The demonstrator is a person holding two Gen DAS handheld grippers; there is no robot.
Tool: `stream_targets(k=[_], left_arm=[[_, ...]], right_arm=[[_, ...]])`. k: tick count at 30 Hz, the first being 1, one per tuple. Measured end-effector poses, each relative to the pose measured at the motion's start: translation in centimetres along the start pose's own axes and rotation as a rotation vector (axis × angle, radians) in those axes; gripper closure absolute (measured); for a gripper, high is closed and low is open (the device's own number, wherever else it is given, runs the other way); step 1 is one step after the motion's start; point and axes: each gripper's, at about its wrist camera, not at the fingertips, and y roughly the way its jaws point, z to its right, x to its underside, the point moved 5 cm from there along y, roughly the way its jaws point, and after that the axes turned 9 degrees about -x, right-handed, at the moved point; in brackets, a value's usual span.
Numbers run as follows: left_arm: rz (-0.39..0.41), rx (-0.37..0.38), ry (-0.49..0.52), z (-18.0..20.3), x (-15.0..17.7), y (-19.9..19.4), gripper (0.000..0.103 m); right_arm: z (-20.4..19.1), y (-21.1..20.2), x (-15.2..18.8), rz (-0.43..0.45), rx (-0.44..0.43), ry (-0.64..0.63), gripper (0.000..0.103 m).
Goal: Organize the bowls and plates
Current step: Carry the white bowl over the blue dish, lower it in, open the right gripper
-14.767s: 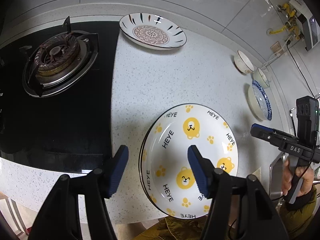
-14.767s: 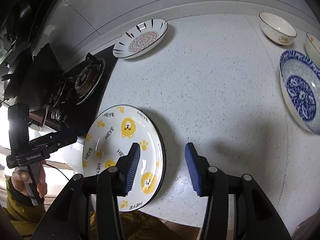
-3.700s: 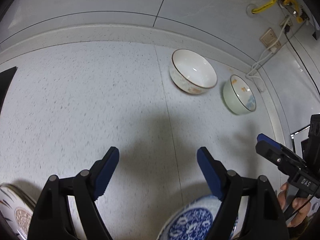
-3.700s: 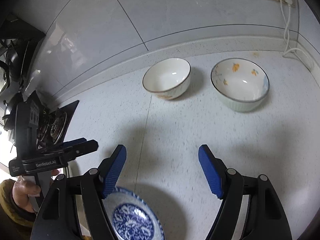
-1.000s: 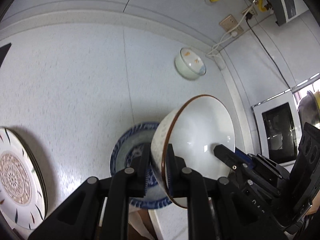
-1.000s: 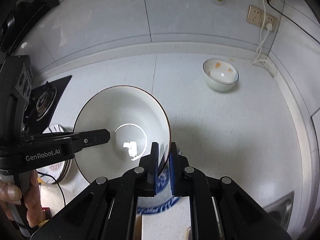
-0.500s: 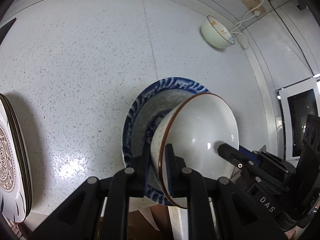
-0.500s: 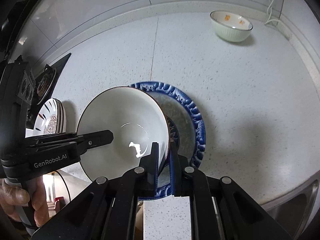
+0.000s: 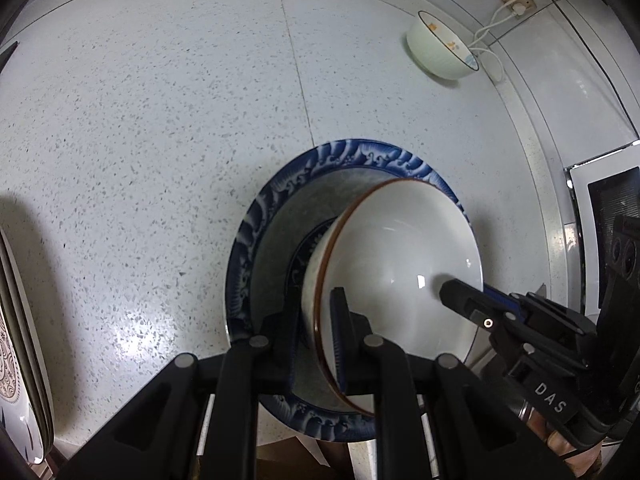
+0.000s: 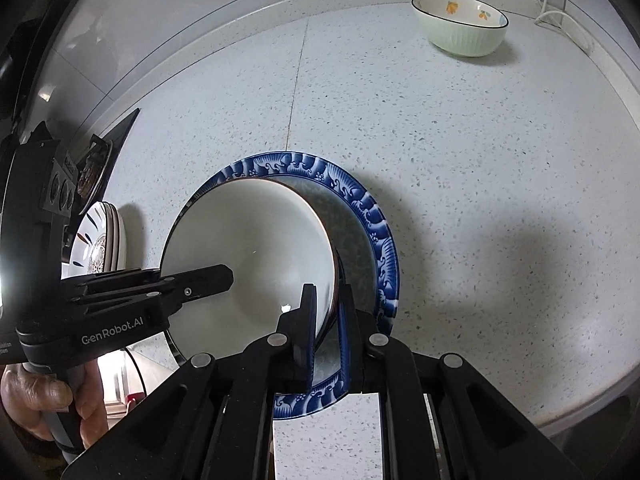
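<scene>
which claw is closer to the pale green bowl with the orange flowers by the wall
Right, though only slightly by these views. Both claws, left claw and right claw, clamp the white bowl far from the green bowl, right on the nearer rim.

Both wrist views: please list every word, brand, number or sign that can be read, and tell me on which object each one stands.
"DAS": white letters on the body of the right gripper, seen in the left wrist view.
"GenRobot.AI": white letters on the body of the left gripper, seen in the right wrist view.
A small line of print at the left edge of that same body is cut off and too small to read.
The white bowl, the blue patterned plate and the flowered bowl carry no text.
</scene>
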Motion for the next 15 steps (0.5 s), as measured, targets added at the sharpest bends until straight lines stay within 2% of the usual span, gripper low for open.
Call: stream_targets(k=[15], left_arm=[[0.017, -0.011, 0.03, -0.08, -0.87, 0.09, 0.088]], right_arm=[[0.53, 0.01, -0.78, 0.01, -0.01, 0.006, 0.093]])
